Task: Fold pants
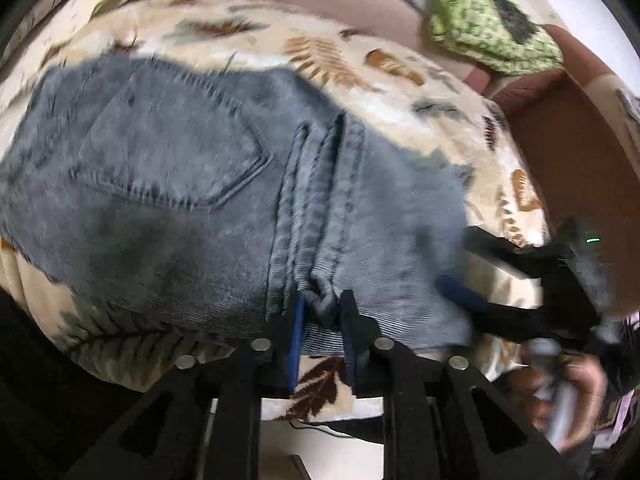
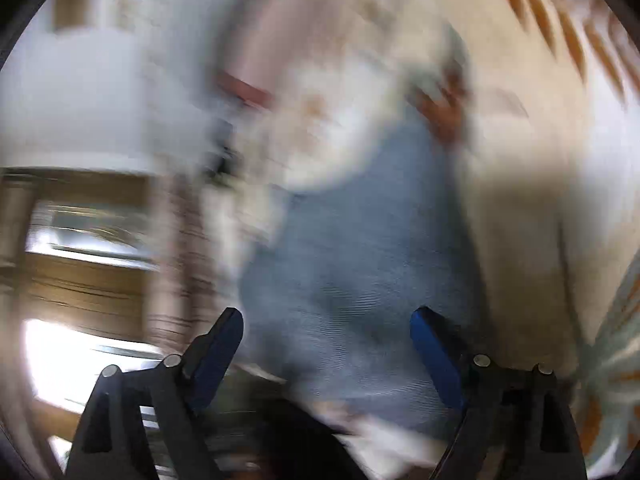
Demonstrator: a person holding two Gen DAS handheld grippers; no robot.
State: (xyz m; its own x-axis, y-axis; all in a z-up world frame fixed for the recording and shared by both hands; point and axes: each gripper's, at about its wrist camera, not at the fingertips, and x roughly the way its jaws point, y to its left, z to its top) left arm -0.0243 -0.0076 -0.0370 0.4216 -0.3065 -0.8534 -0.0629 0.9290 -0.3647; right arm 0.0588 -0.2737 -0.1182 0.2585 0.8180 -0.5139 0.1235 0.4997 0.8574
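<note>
The left gripper (image 1: 322,306) pinches the near seam edge of the grey-blue corduroy pants (image 1: 168,184), spread on a leaf-print plush blanket (image 1: 360,64). The right gripper (image 2: 326,332) is spread wide over the cloth.

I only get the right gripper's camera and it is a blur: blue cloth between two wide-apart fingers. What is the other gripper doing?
Observer: The left gripper is shut on a bunched fold at the near edge of the jeans.
Operator: Jeans? What do they lie on?
Observer: Grey-blue jeans, back pocket facing up, spread on a cream blanket with a leaf print.
Operator: Anything else around?
Observer: A green patterned cloth lies on pinkish furniture beyond the blanket.
Operator: Does my gripper show there?
Observer: Yes, the right gripper is at the jeans' right edge, open, gripping nothing.
</note>
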